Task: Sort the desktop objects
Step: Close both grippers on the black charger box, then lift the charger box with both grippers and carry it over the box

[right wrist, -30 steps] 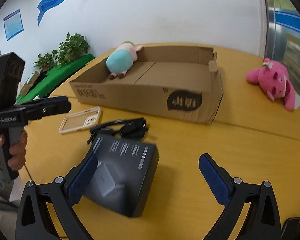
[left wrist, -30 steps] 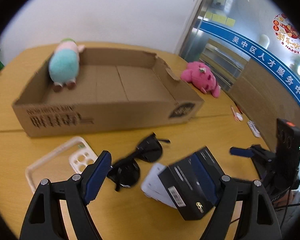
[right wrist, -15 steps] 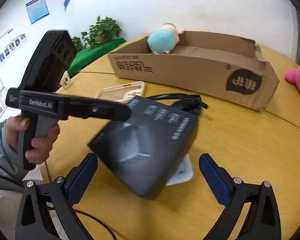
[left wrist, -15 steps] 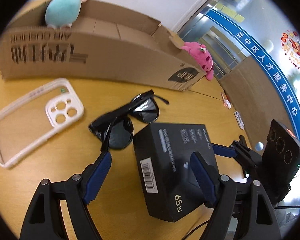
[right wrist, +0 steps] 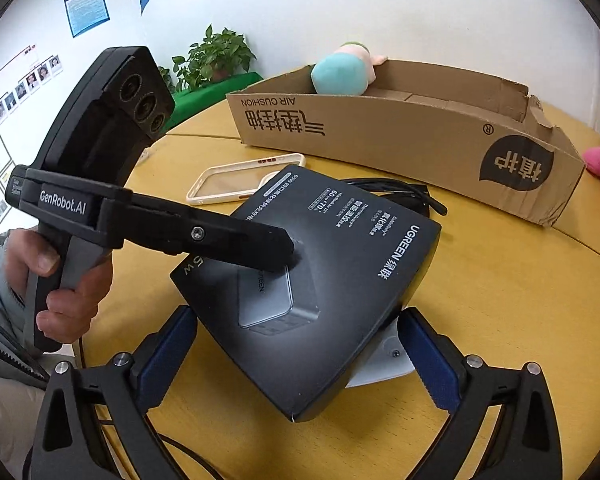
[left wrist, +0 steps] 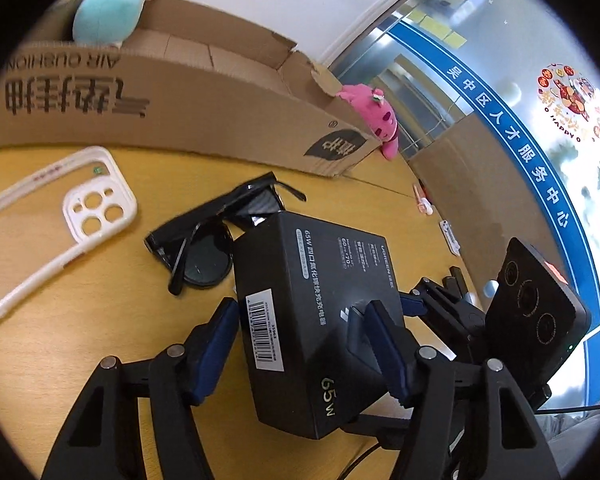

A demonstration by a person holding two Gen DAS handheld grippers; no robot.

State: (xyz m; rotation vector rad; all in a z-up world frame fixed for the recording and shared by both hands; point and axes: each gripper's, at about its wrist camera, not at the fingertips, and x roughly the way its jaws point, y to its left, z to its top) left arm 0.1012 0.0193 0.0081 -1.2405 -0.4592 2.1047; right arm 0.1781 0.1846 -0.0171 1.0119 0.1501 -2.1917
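Note:
A black charger box (left wrist: 316, 304) lies on the wooden table, partly over black sunglasses (left wrist: 208, 248) and a white card (right wrist: 384, 364). My left gripper (left wrist: 300, 350) has closed onto the box: one pad at its barcode side, the other on its top. In the right wrist view the left gripper's finger (right wrist: 228, 244) rests on the box (right wrist: 340, 264). My right gripper (right wrist: 296, 352) is open, its pads either side of the box's near corner. A clear phone case (left wrist: 56, 220) lies at left.
An open cardboard box (left wrist: 180, 96) with a teal plush toy (left wrist: 108, 12) inside stands behind. A pink plush (left wrist: 376, 120) lies past its right end. Small white items (left wrist: 424, 204) lie near the table's right edge. A potted plant (right wrist: 212, 60) stands behind the table.
My left gripper has moved forward and narrowed onto the black charger box. My right gripper has come closer to the box and stays open.

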